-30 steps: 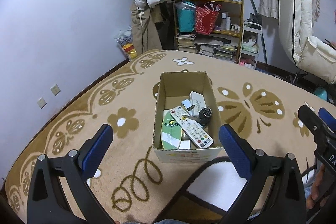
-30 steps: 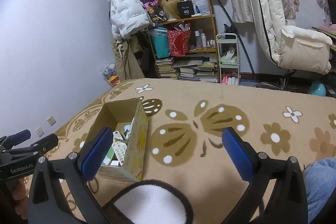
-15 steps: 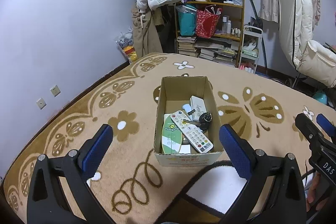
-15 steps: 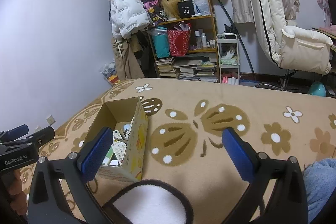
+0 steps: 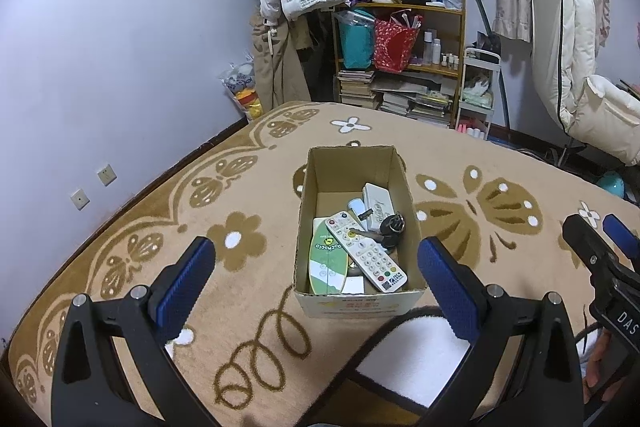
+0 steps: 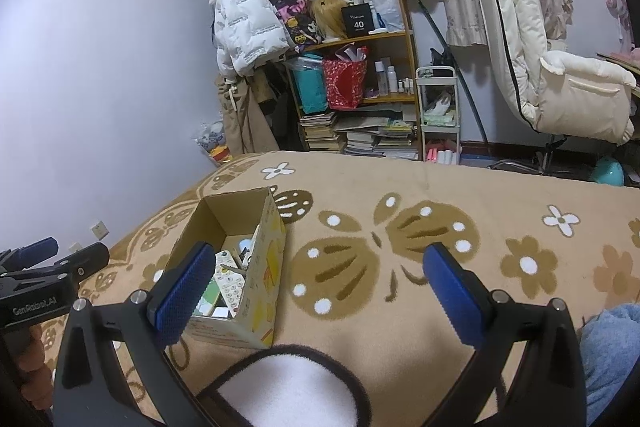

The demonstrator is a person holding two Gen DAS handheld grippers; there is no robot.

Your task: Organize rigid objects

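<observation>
Left wrist view puts the cardboard box (image 5: 354,227) dead ahead at your 12 o'clock, standing on the patterned carpet (image 5: 240,307), framed between the blue pads of your left gripper (image 5: 314,279). Its jaws are spread wide and hold nothing. The right gripper (image 6: 316,291) is likewise wide open and empty, with the box off at its 10 o'clock.

Inside the box, the white remote (image 5: 365,251) lies diagonally on top, overlapping a green-and-white flat packet (image 5: 326,263). A white oblong case (image 5: 376,203) and a dark ring-like piece (image 5: 392,225) sit toward 1 o'clock. The remote is probably light, stiff and smooth-sided, so take it across its narrow width near the middle, where the pads get flat plastic and avoid the buttons. The small dark piece looks fiddly; what it is I cannot tell.

The box walls are your main obstruction: come in from above, since the near wall blocks a low approach. A white fluffy mat (image 5: 404,355) with a dark rim lies at 6 o'clock, just before the box. The bookshelf (image 5: 400,59) is well away.
</observation>
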